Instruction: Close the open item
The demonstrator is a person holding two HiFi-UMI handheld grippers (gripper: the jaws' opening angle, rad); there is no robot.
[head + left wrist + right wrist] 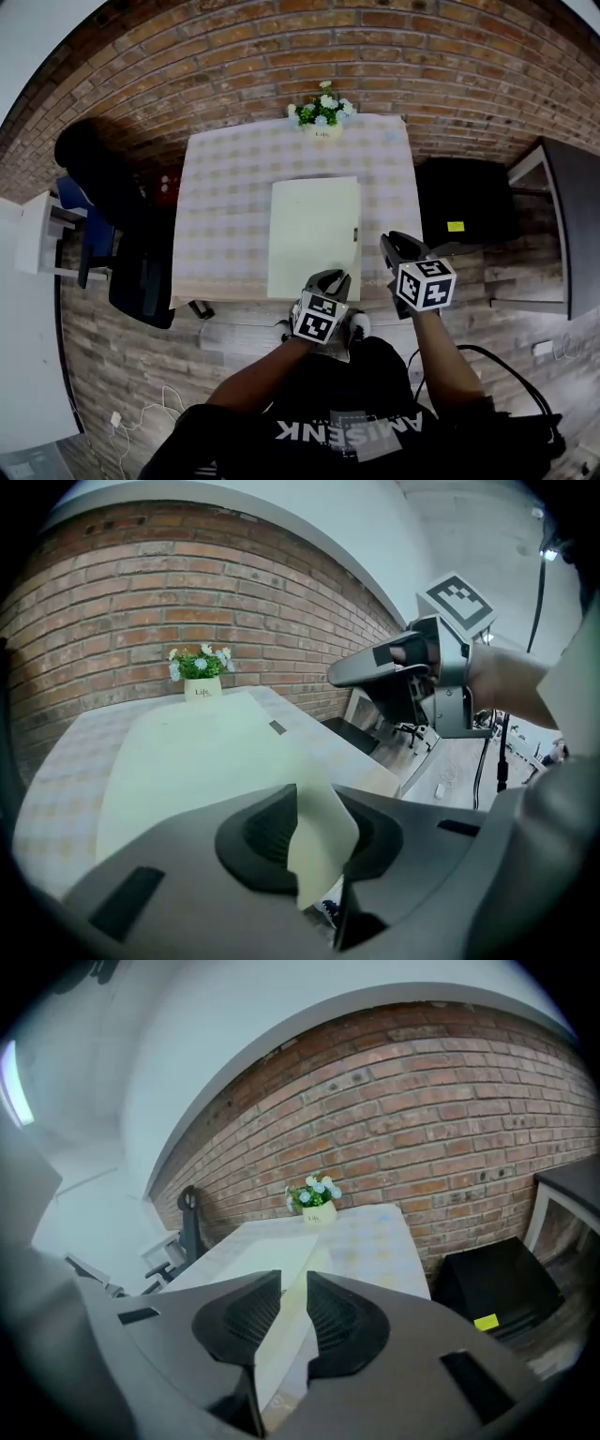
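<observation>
A flat pale green case [314,234] lies on the checked table [216,216], its cover down and flat, with a small dark clasp [356,234] on its right edge. My left gripper [330,279] is at the case's near edge. In the left gripper view, the case's near corner [319,841] sits in the gap between the jaws of the left gripper [321,847], which stand apart; I see no pad pressing on it. My right gripper [396,246] hovers just right of the case, jaws slightly apart. The case's edge [286,1326] shows through the right gripper's [289,1309] gap.
A small pot of flowers [322,112] stands at the table's far edge against the brick wall. A black chair [127,244] is at the left. A black cabinet [464,202] and a dark desk [567,216] are at the right. My feet are under the near edge.
</observation>
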